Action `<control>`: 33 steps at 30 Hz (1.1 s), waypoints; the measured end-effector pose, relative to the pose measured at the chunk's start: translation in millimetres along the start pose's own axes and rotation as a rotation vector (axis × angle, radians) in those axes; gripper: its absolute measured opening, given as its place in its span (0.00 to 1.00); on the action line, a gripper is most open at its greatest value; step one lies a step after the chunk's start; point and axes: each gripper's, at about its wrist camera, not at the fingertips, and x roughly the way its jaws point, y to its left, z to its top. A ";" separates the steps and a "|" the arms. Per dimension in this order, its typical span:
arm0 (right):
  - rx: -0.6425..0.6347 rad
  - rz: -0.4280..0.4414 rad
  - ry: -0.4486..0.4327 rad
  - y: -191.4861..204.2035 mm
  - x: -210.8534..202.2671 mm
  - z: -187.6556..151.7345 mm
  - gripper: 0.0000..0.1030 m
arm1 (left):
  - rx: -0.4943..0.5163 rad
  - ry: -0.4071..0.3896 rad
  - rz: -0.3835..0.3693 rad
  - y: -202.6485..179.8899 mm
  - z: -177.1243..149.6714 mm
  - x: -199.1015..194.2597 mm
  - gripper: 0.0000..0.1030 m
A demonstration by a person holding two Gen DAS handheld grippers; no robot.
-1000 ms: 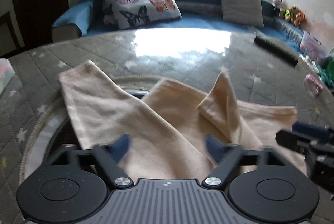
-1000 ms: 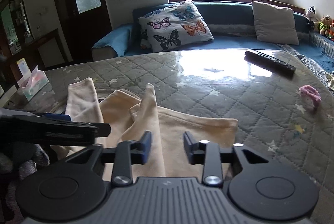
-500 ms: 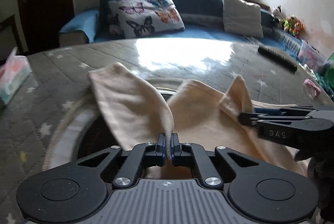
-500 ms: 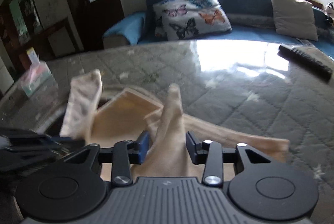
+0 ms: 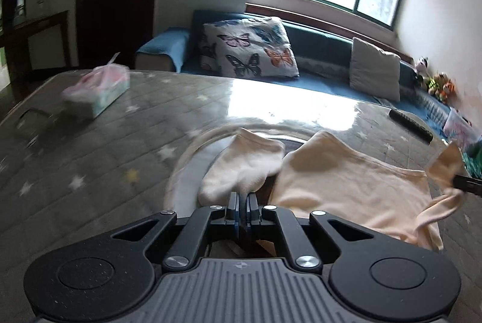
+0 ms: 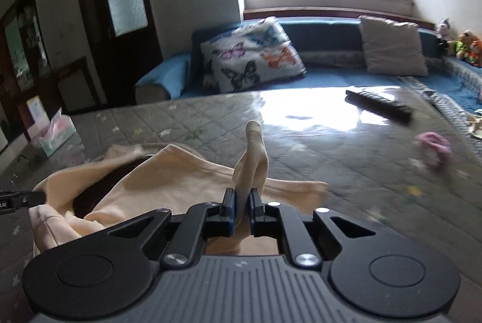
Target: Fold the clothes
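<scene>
A cream garment [image 5: 346, 184] lies on the grey quilted table [image 5: 120, 148]. My left gripper [image 5: 242, 202] is shut on its left sleeve [image 5: 241, 169], which is lifted and bunched in front of the fingers. My right gripper [image 6: 242, 202] is shut on the other sleeve [image 6: 253, 154], which stands up from the jaws; the garment's body [image 6: 168, 175] spreads to its left. The right gripper's tip shows at the right edge of the left wrist view [image 5: 467, 183], and the left gripper's tip at the left edge of the right wrist view [image 6: 21, 199].
A tissue pack [image 5: 96, 88] sits on the table's left. A black remote [image 6: 379, 103] and a pink item [image 6: 433, 145] lie on the right side. A round glass turntable rim [image 5: 192, 148] lies under the garment. A blue sofa with cushions [image 5: 253, 52] stands behind.
Both grippers have closed on a sleeve each, the left first and the right after. They have lifted the sleeves and drawn apart, stretching the garment between them.
</scene>
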 end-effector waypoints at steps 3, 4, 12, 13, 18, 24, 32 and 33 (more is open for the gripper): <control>0.031 -0.039 -0.036 -17.1 -33.2 -11.3 0.08 | -0.018 0.000 0.009 12.5 -15.0 -21.5 0.04; 0.041 -0.049 -0.044 -22.5 -42.7 -14.9 0.08 | -0.023 -0.001 0.011 15.7 -20.8 -29.1 0.03; 0.110 -0.184 -0.071 -67.8 -105.7 -53.2 0.08 | -0.023 0.020 0.031 34.4 -58.9 -70.5 0.00; 0.121 -0.195 -0.058 -72.6 -108.4 -58.8 0.08 | -0.013 0.031 0.034 35.4 -64.1 -72.6 0.00; 0.181 -0.303 0.028 -100.4 -112.7 -96.7 0.10 | 0.027 0.076 0.036 39.7 -77.4 -71.1 0.02; 0.258 -0.380 0.056 -123.8 -121.5 -119.5 0.15 | 0.066 0.044 0.034 27.3 -63.2 -65.3 0.12; 0.201 -0.317 0.039 -110.1 -112.0 -110.7 0.35 | 0.165 -0.012 0.006 -6.6 -34.2 -40.2 0.38; 0.192 -0.301 0.045 -106.6 -109.3 -110.1 0.36 | 0.183 -0.013 0.008 -10.5 -32.0 -35.3 0.38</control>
